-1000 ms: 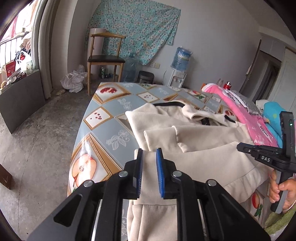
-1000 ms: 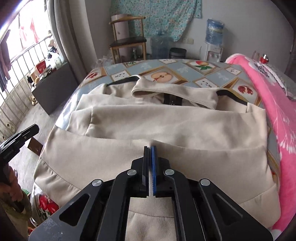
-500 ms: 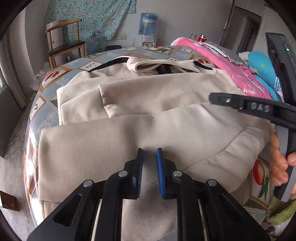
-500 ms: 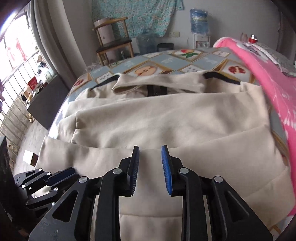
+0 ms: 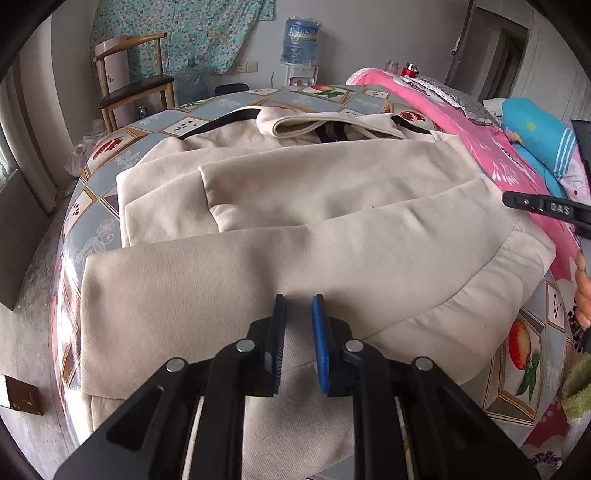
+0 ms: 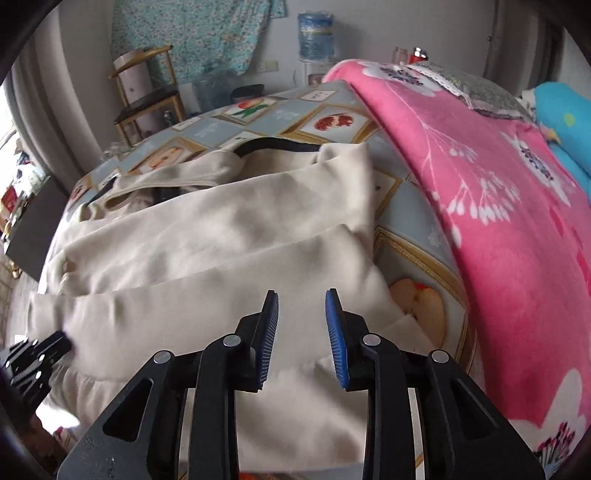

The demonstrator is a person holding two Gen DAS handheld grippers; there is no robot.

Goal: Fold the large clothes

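A: What are the two grippers doing, nearest first?

B: The left gripper [image 5: 298,306] hovers over the near part of the cream coat [image 5: 295,229], its blue pads a narrow gap apart with nothing pinched between them. The right gripper [image 6: 301,302] is over the coat's right side; its jaws have just been opening and stand clearly apart, also with nothing between them.

A: And the coat itself?

B: It lies spread on the table with the fruit-print cloth [image 5: 92,206]. The near hem hangs over the table edge below the grippers. A sleeve [image 5: 332,177] is folded across the body, and the collar [image 5: 325,123] with its dark lining sits at the far end.

A: What is beside it?

B: On the right, a pink flowered blanket [image 6: 498,206] lies just beside the coat, with a blue pillow [image 5: 539,147] past it. In the left wrist view the other gripper's black handle and a hand [image 5: 583,291] show at the right edge.

A: Farther back?

B: A wooden chair [image 5: 136,81] stands behind the table on the left, a water dispenser [image 5: 301,48] stands against the wall, and a floral cloth [image 5: 177,29] hangs on the wall.
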